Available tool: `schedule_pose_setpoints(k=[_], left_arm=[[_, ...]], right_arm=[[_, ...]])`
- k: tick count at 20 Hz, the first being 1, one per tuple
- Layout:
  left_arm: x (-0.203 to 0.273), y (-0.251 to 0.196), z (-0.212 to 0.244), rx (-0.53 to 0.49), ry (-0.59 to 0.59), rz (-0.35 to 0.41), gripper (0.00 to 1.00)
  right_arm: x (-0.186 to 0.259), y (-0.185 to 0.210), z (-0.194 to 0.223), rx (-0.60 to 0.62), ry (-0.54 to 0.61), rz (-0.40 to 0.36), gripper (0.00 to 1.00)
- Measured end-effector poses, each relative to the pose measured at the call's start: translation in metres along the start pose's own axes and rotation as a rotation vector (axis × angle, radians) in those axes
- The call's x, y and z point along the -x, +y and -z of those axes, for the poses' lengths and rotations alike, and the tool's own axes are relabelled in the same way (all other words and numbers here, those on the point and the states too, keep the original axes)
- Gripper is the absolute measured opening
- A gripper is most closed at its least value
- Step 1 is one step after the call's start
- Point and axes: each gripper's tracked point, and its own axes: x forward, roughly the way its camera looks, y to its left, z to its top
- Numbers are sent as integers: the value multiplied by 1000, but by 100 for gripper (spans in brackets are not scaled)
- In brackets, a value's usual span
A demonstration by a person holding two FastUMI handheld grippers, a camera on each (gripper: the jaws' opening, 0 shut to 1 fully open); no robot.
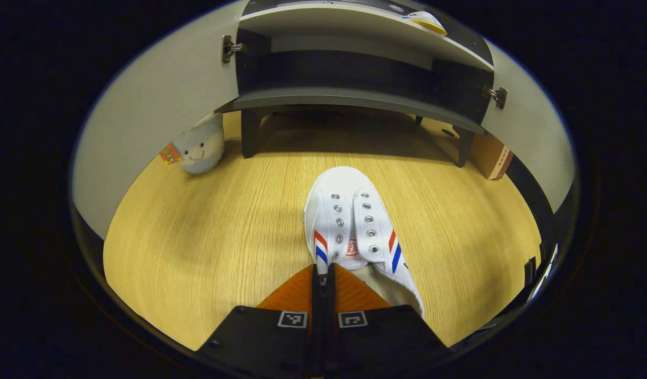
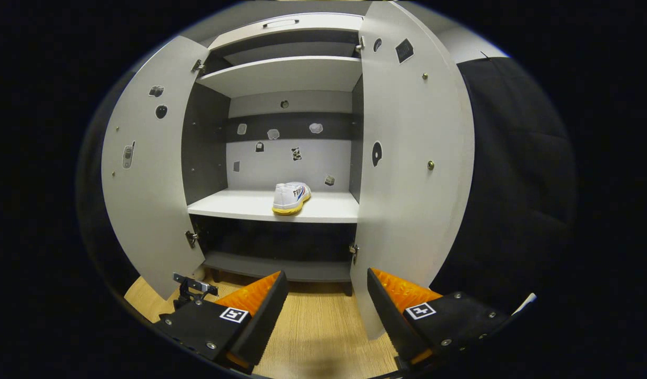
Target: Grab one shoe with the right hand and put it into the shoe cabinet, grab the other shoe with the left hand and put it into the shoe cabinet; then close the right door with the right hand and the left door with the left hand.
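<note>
A white shoe point(image 1: 349, 221) with red and blue stripes lies on the wooden floor, toe toward the shoe cabinet point(image 1: 355, 97). My left gripper point(image 1: 323, 269) is shut on the shoe's side wall near the heel opening. In the right gripper view the cabinet point(image 2: 281, 73) stands with both doors wide open, and the other white shoe point(image 2: 290, 198), yellow-soled, rests on the middle shelf point(image 2: 239, 205). My right gripper point(image 2: 327, 276) hangs open and holds nothing, low in front of the cabinet, close to the right door point(image 2: 412, 173). The left gripper's body point(image 2: 192, 288) shows by the left door point(image 2: 144, 173).
A pale plush toy point(image 1: 199, 150) sits on the floor by the cabinet's left leg, under the left door. A brown cardboard box point(image 1: 490, 156) stands at the cabinet's right. The cabinet's lowest shelf sits just above the wooden floor point(image 1: 207, 237). Black cloth point(image 2: 513, 184) hangs behind the right door.
</note>
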Motion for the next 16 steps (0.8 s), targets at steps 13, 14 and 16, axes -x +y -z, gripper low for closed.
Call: schedule_pose_setpoints(k=[13, 14, 16], left_arm=[[104, 0, -124, 29, -101, 114, 6], [115, 1, -137, 30, -117, 119, 6], [141, 6, -169, 20, -164, 133, 6]], right_arm=[[15, 17, -8, -62, -34, -62, 93], [17, 18, -11, -67, -40, -66, 93], [21, 17, -15, -74, -50, -68, 93]])
